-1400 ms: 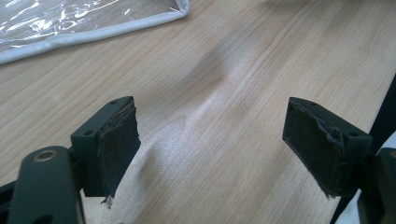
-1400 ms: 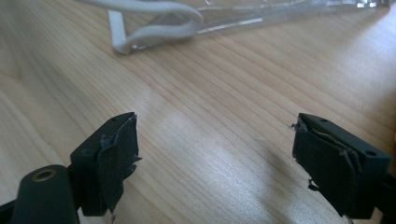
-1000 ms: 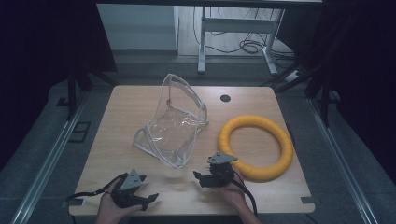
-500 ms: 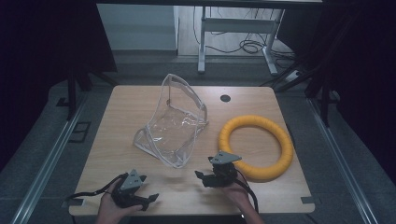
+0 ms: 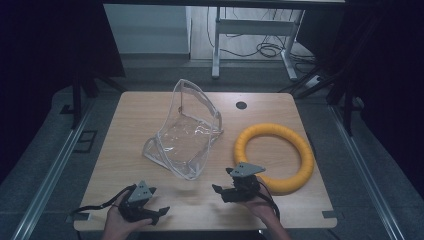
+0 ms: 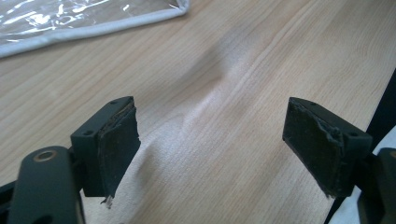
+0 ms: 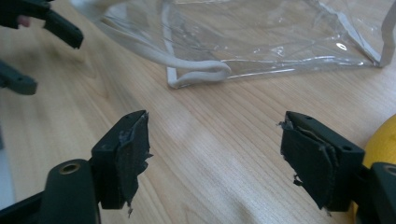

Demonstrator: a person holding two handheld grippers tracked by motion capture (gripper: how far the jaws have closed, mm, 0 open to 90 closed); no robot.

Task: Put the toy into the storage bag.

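A clear plastic bag (image 5: 186, 131) with white piping stands open in the middle of the wooden table (image 5: 140, 112); its near corner (image 7: 201, 74) lies ahead of my right gripper. A yellow foam ring (image 5: 274, 156) lies flat at the right. My right gripper (image 5: 218, 190) hovers open near the front edge, just left of the ring, its jaws wide apart over bare wood (image 7: 215, 154). My left gripper (image 5: 159, 212) rests open at the front left corner, nothing between its jaws (image 6: 210, 154). The bag's edge (image 6: 88, 28) shows at the top of the left gripper view.
A round black grommet (image 5: 241, 105) sits in the table's back right. A desk frame and cables (image 5: 260, 47) stand on the floor beyond the table. Metal rails (image 5: 47, 175) run along both sides. The table's front edge lies right behind both grippers.
My right gripper has shifted slightly right and toward the ring. The left gripper, bag and ring have stayed put.
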